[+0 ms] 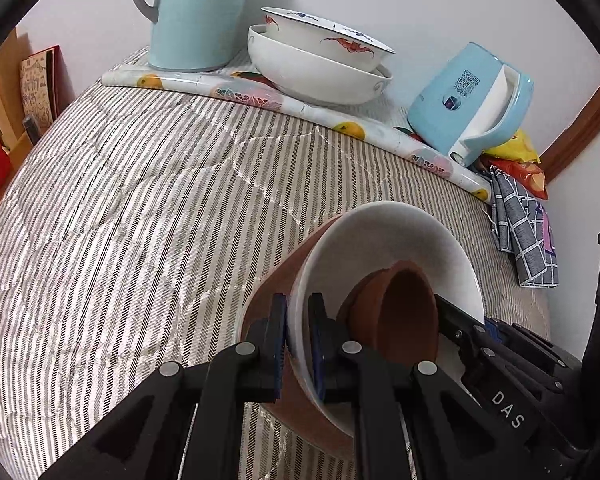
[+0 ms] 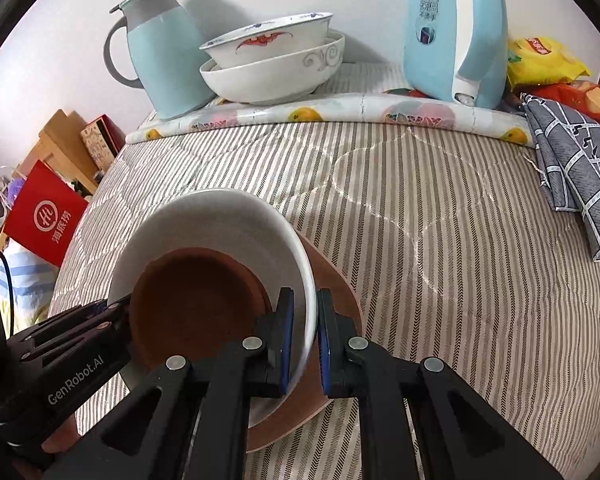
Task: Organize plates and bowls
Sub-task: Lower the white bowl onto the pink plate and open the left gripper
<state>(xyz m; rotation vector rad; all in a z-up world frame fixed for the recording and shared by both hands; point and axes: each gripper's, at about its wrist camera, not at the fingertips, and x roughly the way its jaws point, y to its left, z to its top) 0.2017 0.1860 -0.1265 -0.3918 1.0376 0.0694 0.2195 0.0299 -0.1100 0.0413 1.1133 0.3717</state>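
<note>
A white bowl [image 1: 384, 240] [image 2: 216, 220] sits on a brown plate [image 1: 284, 284] [image 2: 336, 280] on the striped cloth, with a small brown bowl [image 1: 396, 308] [image 2: 196, 300] inside it. My left gripper [image 1: 298, 344] is shut on the white bowl's left rim. My right gripper [image 2: 304, 340] is shut on the white bowl's right rim; it also shows in the left wrist view [image 1: 476, 344]. Two stacked white bowls [image 1: 320, 56] [image 2: 272, 60], the upper with red bat marks, stand at the back.
A light blue jug [image 1: 196, 12] [image 2: 160, 60] stands left of the stacked bowls, a blue kettle [image 1: 472, 100] [image 2: 456, 32] to their right, on a fruit-print mat [image 1: 260, 96] [image 2: 340, 112]. A grey checked cloth [image 1: 524, 232] [image 2: 576, 168] and snack bags [image 2: 548, 64] lie at right.
</note>
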